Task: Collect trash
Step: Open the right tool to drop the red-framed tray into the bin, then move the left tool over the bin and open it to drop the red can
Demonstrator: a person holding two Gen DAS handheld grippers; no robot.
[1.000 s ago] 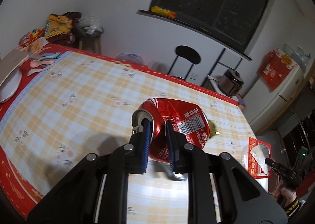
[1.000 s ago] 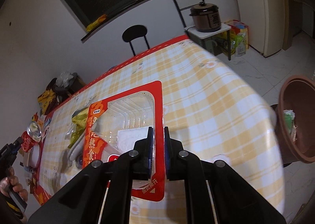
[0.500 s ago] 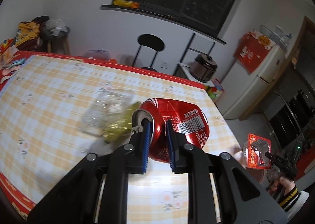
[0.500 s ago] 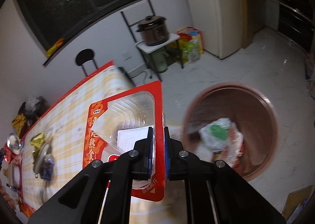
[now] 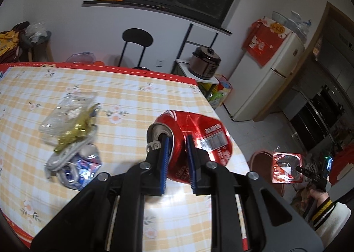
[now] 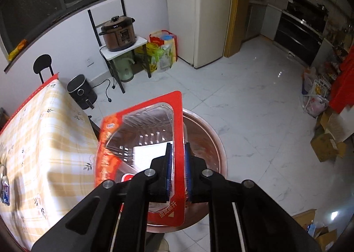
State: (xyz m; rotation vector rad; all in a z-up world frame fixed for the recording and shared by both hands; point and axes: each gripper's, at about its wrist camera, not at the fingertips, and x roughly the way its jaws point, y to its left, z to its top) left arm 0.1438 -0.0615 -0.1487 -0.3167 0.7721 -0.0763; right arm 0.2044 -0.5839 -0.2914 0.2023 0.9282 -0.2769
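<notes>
My left gripper (image 5: 177, 139) is shut on a crushed red soda can (image 5: 205, 128), held above the right end of the checked table (image 5: 132, 97). My right gripper (image 6: 178, 148) hangs over the brown bin (image 6: 216, 141) on the floor by the table's end. Its jaws are opening, and the red-rimmed clear plastic tray (image 6: 146, 128) sits loosely between them, blurred. The left wrist view also shows that tray (image 5: 286, 167) over the bin (image 5: 258, 159). A clear wrapper with gold foil (image 5: 68, 117) and a crushed blue can (image 5: 81, 165) lie on the table.
A black stool (image 5: 137, 39) stands behind the table. A rice cooker (image 6: 118, 35) sits on a small stand, with an air fryer (image 6: 80, 92) on the floor and a fridge (image 6: 210, 19) beyond. Cardboard boxes (image 6: 327, 148) lie at the right on white tiles.
Both grippers swung from over the table toward its right end. The right one now hangs over the bin, and its jaws have parted slightly around the tray rim. The left still grips the can.
</notes>
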